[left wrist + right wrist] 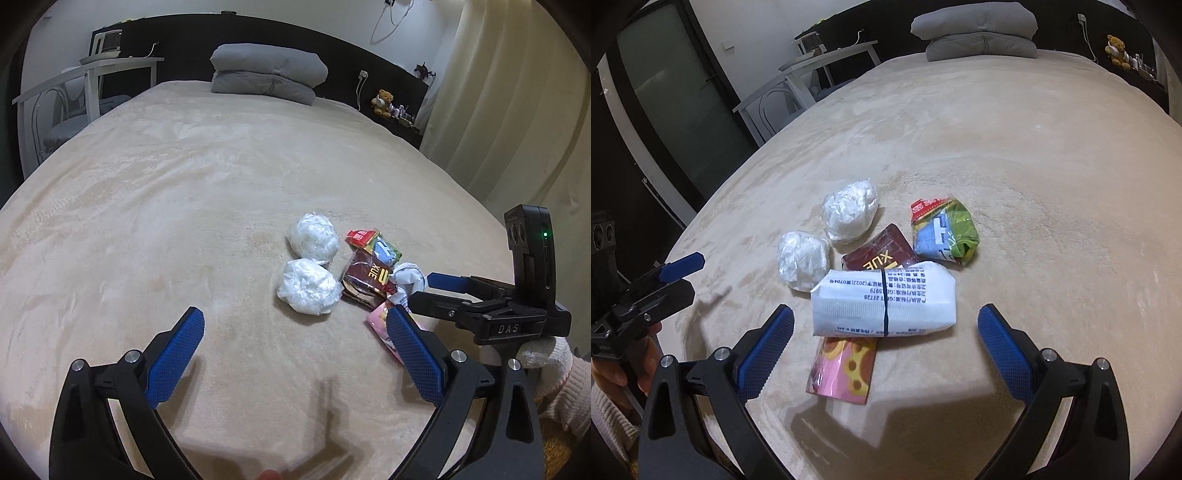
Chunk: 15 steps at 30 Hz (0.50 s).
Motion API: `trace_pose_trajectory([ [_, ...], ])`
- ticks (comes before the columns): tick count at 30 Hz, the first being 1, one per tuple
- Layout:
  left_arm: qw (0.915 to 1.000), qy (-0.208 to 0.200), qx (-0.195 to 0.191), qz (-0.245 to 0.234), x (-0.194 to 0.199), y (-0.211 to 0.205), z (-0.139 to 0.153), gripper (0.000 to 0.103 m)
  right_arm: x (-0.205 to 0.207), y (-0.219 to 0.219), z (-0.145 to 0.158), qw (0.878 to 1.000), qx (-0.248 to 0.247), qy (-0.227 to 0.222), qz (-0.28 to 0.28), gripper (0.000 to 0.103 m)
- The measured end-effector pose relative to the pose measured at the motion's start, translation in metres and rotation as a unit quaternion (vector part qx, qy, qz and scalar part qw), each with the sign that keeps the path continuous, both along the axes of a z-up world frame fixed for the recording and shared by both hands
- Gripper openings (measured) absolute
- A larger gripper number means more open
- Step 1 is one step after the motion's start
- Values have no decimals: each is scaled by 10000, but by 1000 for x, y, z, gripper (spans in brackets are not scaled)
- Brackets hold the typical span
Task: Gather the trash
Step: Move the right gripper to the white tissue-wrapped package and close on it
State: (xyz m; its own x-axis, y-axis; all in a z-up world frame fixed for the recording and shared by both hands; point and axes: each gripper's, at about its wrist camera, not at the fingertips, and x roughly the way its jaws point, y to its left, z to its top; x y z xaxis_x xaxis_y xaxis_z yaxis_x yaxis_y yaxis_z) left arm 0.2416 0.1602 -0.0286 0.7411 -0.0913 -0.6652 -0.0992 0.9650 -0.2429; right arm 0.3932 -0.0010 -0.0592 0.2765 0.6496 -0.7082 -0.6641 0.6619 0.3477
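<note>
Fingers of both grippers spread wide, empty. Right view shows whole white tissue pack (884,302); left view mostly hides it.

Bedroom in a home. Big bed (184,192) with a beige plush cover fills the room; folded grey duvet (269,74) sits at its 12 o'clock end against a dark headboard (258,37). Teddy bear (384,102) on the ledge at 1 o'clock, charger cable (359,88) plugged in beside it. White side table (92,70) at 10 o'clock. Cream curtains (498,110) at 2 o'clock.
</note>
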Motion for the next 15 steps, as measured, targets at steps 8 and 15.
trace_pose_trajectory([
  [8, 9994, -37, -49, -332, 14, 1, -8, 97, 2, 8, 2, 9998, -120, -25, 147, 77],
  [15, 9986, 81, 152, -491, 29, -7, -19, 97, -1, -5, 9, 9999, 25, 48, 108, 76],
])
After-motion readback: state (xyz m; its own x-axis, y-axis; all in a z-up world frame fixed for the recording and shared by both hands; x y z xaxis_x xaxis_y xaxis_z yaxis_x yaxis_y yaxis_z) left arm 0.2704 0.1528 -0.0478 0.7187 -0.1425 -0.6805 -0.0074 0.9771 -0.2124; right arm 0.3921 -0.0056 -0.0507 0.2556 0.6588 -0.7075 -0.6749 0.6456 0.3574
